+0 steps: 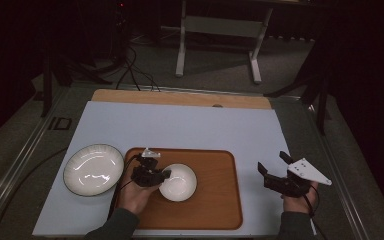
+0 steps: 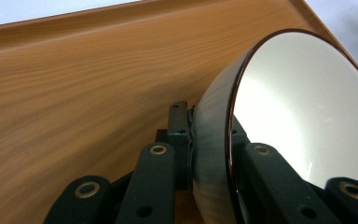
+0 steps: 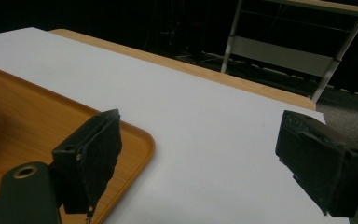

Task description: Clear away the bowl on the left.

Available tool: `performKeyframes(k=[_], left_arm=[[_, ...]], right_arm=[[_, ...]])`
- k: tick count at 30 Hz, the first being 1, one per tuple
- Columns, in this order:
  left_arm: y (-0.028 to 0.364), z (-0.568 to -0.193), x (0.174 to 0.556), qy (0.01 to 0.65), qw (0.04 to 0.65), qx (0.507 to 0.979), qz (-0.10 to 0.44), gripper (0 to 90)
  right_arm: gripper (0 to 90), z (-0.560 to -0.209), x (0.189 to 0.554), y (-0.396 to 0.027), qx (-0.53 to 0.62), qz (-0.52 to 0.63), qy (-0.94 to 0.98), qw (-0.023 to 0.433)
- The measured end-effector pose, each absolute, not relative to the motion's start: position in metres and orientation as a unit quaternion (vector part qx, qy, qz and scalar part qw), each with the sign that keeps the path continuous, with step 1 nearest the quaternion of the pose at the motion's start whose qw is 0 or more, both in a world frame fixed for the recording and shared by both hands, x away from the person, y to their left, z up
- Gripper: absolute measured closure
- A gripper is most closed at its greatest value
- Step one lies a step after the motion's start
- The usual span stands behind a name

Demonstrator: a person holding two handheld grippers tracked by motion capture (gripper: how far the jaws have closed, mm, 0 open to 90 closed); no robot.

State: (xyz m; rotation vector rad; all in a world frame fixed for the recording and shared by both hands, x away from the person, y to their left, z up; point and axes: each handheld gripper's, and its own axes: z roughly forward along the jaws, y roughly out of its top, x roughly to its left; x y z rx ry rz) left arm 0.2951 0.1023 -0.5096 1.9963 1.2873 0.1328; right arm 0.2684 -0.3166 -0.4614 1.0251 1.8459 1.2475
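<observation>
A small white bowl (image 1: pixel 178 182) sits on the wooden tray (image 1: pixel 215 207) in the high view. My left gripper (image 1: pixel 164 174) is shut on the bowl's left rim. In the left gripper view the bowl (image 2: pixel 303 107) stands between the two black jaws, one on its outer wall and one inside, with the tray (image 2: pixel 84 79) behind. My right gripper (image 1: pixel 272 162) hovers open over the white mat to the right of the tray, with nothing between its fingers. The right gripper view has its jaws wide apart around the gripper's middle (image 3: pixel 198 158), and the tray corner (image 3: pixel 135 140) at left.
A wide white plate (image 1: pixel 93 168) with a dark rim lies on the white mat (image 1: pixel 190 125), left of the tray. A wooden table edge (image 1: pixel 180 97) runs along the back. Beyond it stand a metal frame (image 1: pixel 220 30) and cables on the floor.
</observation>
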Motion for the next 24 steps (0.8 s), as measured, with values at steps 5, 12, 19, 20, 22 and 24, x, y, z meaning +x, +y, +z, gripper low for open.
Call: performKeyframes(k=[5,12,19,20,22,24], left_arm=[[0.103,-0.515,0.297,0.508,0.366,0.779,0.046,74.0],[0.104,-0.515,0.297,0.509,0.361,0.78,0.059,59.0],[0.098,-0.508,0.294,0.49,0.345,0.796,0.084,49.9],[0.097,-0.506,0.293,0.484,0.343,0.8,0.091,48.9],[0.096,-0.503,0.291,0.476,0.34,0.804,0.103,47.3],[0.096,-0.499,0.289,0.468,0.34,0.807,0.115,46.3]], right_arm=[[13.9,-0.461,0.268,-0.316,0.394,0.478,0.709,0.337],[13.9,-0.461,0.268,-0.316,0.394,0.478,0.709,0.338],[13.9,-0.461,0.268,-0.316,0.394,0.478,0.709,0.337],[13.9,-0.461,0.268,-0.316,0.393,0.478,0.709,0.337],[13.9,-0.461,0.268,-0.317,0.393,0.478,0.709,0.337],[13.9,-0.461,0.268,-0.317,0.393,0.478,0.709,0.337]])
